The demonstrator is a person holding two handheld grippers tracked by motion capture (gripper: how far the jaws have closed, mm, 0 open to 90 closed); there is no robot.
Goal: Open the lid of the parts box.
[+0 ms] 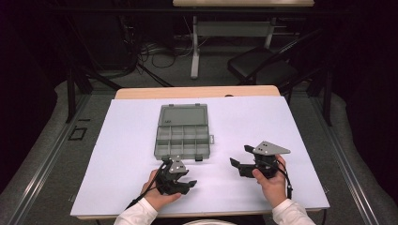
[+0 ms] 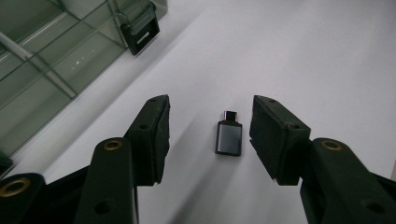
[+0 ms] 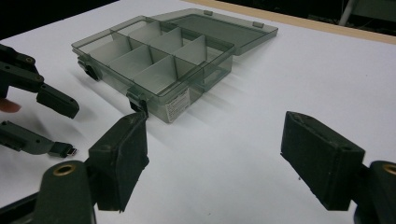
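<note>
A small dark grey adapter (image 2: 229,138) with a metal plug tip lies flat on the white sheet (image 1: 117,150). My left gripper (image 2: 212,116) is open around it, with the adapter nearer the right-hand jaw and touching neither pad. In the high view the left gripper (image 1: 189,184) sits low at the sheet's front, just in front of the box. In the right gripper view the adapter (image 3: 70,151) shows at the tip of the left gripper (image 3: 65,129). My right gripper (image 1: 240,157) (image 3: 215,126) is open and holds nothing; it points left toward the box.
A smoky translucent compartment box (image 1: 182,137) (image 3: 159,60) stands open mid-sheet, lid laid back, dividers showing nothing inside. One of its black latches (image 2: 139,31) is near the left gripper. A black chair (image 1: 263,63) stands beyond the table's wooden far edge (image 1: 197,92).
</note>
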